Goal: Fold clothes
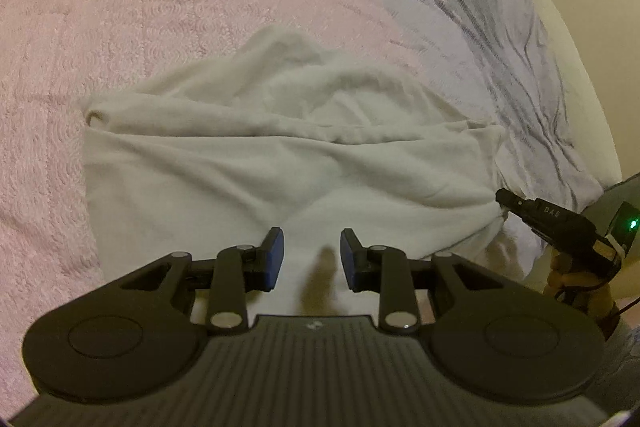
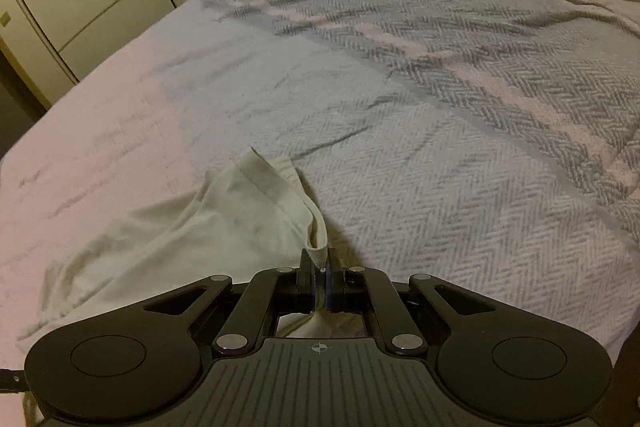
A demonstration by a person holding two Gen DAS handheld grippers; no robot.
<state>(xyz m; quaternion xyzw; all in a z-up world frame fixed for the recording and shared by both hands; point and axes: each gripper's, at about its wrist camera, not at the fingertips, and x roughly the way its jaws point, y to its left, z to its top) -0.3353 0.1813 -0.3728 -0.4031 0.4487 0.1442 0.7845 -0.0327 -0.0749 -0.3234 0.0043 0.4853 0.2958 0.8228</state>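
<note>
— Where is the shirt point(image 1: 280, 163)?
— On the bed point(image 1: 120, 7), just ahead of the left tongs point(image 1: 312, 259), which are spread above it.
— The right tongs point(image 2: 319, 281)?
— Pinching the shirt's hem.

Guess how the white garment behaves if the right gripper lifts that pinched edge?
Probably floppy: the white garment lies crumpled and creased on the bed. Likely light, since the right gripper holds a thin hem. It should drape and drag.

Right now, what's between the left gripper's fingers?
Only white cloth lying beneath the open left gripper; nothing is pinched, left wrist view. The right gripper holds its edge.
</note>
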